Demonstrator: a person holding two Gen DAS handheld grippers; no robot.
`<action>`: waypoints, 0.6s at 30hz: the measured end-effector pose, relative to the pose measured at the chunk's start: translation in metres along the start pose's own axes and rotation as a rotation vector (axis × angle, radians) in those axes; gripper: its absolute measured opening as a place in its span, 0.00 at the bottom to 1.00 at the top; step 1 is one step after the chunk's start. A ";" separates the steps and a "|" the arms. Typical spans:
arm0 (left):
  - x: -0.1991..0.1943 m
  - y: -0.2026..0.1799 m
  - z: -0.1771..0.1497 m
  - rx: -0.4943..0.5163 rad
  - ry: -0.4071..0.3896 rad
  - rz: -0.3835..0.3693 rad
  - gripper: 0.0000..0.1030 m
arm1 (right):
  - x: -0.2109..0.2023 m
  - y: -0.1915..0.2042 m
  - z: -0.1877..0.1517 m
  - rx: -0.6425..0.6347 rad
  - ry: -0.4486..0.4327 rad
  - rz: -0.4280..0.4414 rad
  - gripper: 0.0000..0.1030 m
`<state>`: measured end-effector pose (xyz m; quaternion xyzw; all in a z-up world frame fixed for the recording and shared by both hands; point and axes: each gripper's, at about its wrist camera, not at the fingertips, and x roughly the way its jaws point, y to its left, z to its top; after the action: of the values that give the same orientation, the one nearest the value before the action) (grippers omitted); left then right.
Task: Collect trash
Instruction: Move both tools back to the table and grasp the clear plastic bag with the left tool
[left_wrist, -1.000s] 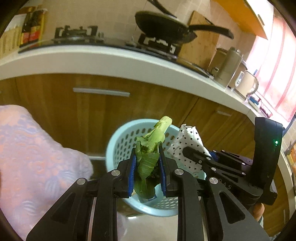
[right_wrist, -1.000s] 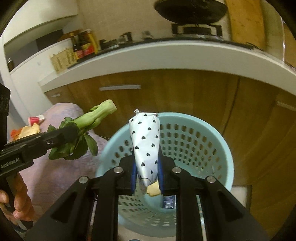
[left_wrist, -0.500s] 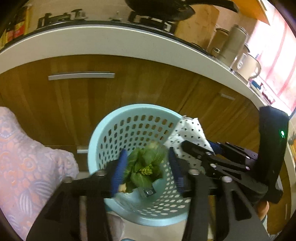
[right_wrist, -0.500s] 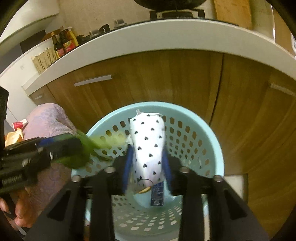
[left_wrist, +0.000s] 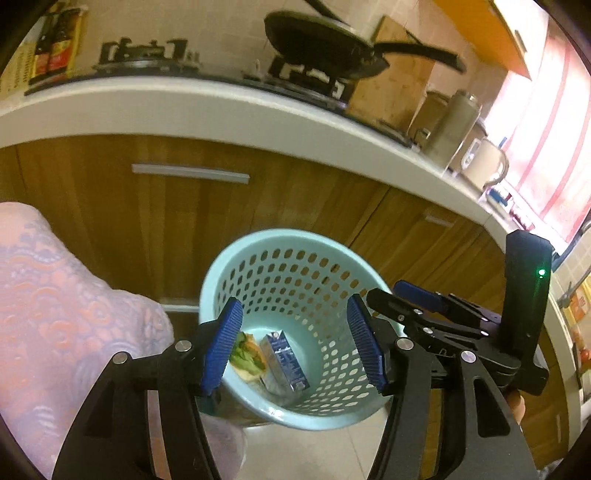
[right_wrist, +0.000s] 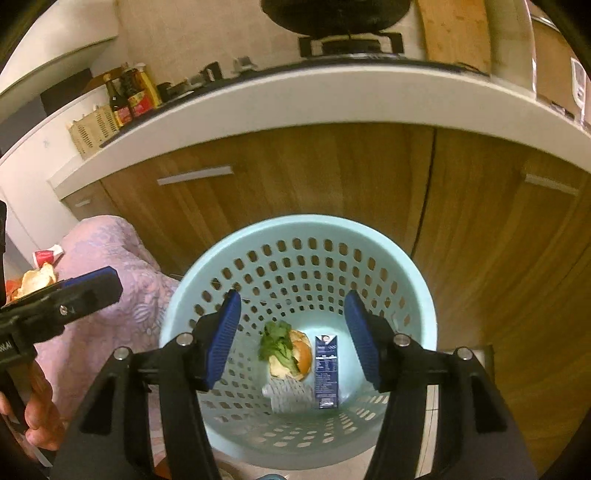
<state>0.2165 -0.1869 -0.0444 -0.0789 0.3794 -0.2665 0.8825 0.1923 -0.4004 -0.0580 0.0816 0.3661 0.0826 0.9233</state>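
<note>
Wooden kitchen cabinets (right_wrist: 332, 177) under a white desk (left_wrist: 221, 107) fill the background, with a pan (left_wrist: 325, 48) on the stove up top and bottles (right_wrist: 129, 96) at far left. On the tiled floor in front of the cabinets stands the pale blue basket (right_wrist: 424, 302), and both grippers hang over its mouth. The left gripper (left_wrist: 295, 339) has its jaws wide with nothing between them; the right gripper (right_wrist: 291, 336) likewise is spread wide and empty. The trash lies at the basket's bottom: greens (right_wrist: 275, 341) against a bun-like scrap (right_wrist: 301, 356), a dotted wrapper (right_wrist: 290, 395) just near of them, and a blue carton (right_wrist: 326, 371) to the right. The drop looks complete, so the step in hand is, I judge, to lift clear and go for more. Raise each gripper straight up before swinging aside, since the rim sits close under the fingers and the two tools are near each other over the opening. More scraps, an orange peel (right_wrist: 37, 280) and a red-and-white packet (right_wrist: 46, 254), rest on the pink cloth (right_wrist: 110, 251) at left; the left gripper is nearer to them. The cloth's folds could snag a fingertip.
</note>
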 end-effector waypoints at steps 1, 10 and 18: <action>-0.006 0.000 0.000 0.005 -0.005 -0.007 0.56 | -0.002 0.005 0.001 -0.008 -0.003 0.007 0.53; -0.089 0.010 -0.019 0.041 -0.115 0.080 0.70 | -0.025 0.072 0.006 -0.109 -0.056 0.098 0.53; -0.175 0.052 -0.053 -0.010 -0.205 0.239 0.79 | -0.034 0.153 0.009 -0.170 -0.081 0.252 0.53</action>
<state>0.1001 -0.0470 0.0111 -0.0646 0.2954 -0.1483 0.9416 0.1595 -0.2591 0.0033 0.0519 0.3073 0.2253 0.9231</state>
